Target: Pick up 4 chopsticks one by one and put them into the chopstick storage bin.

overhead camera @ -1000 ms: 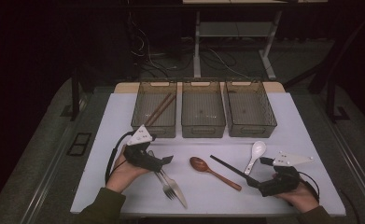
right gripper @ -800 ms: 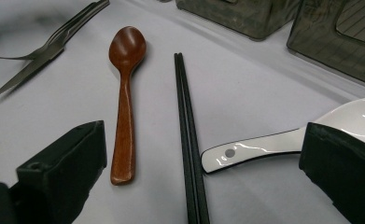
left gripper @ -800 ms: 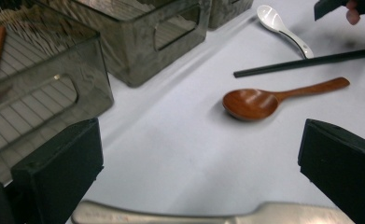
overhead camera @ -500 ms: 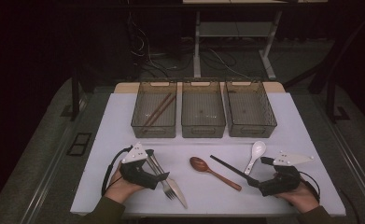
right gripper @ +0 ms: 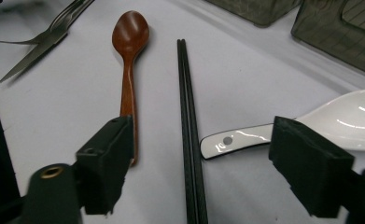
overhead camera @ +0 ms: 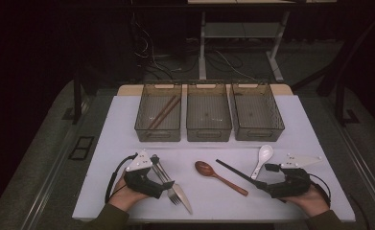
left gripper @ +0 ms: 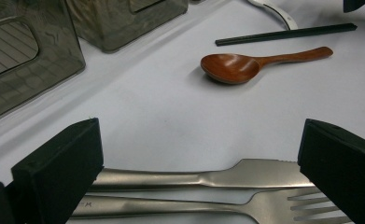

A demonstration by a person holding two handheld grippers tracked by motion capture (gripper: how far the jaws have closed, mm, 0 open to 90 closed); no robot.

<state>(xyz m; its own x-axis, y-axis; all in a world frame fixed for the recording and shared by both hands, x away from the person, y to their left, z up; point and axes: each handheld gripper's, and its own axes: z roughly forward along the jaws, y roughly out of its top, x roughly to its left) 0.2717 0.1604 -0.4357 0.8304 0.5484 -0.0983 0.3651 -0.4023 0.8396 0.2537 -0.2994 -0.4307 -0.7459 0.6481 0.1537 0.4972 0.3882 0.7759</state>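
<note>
Nearest the person, the left gripper (overhead camera: 168, 184) rests low on the white bench (overhead camera: 108, 143), its fingers (left gripper: 59, 168) spread wide on either side of a steel table knife (left gripper: 203, 176) and a steel fork (left gripper: 208, 207) that lie side by side between them; the pads do not press on either. A few stamped letters show on the fork handle, too small to read. The right gripper (overhead camera: 261, 184) has just been closing its fingers (right gripper: 108, 161), yet they stand well apart around a pair of black chopsticks (right gripper: 188, 130), not touching them. Just left of those lies a brown wooden spoon (right gripper: 129, 51), just right a white ceramic soup spoon (right gripper: 311, 123). Farther back stand three smoky clear plastic bins (overhead camera: 209, 112) in a row; the left one holds brown wooden chopsticks (overhead camera: 162, 112).
</note>
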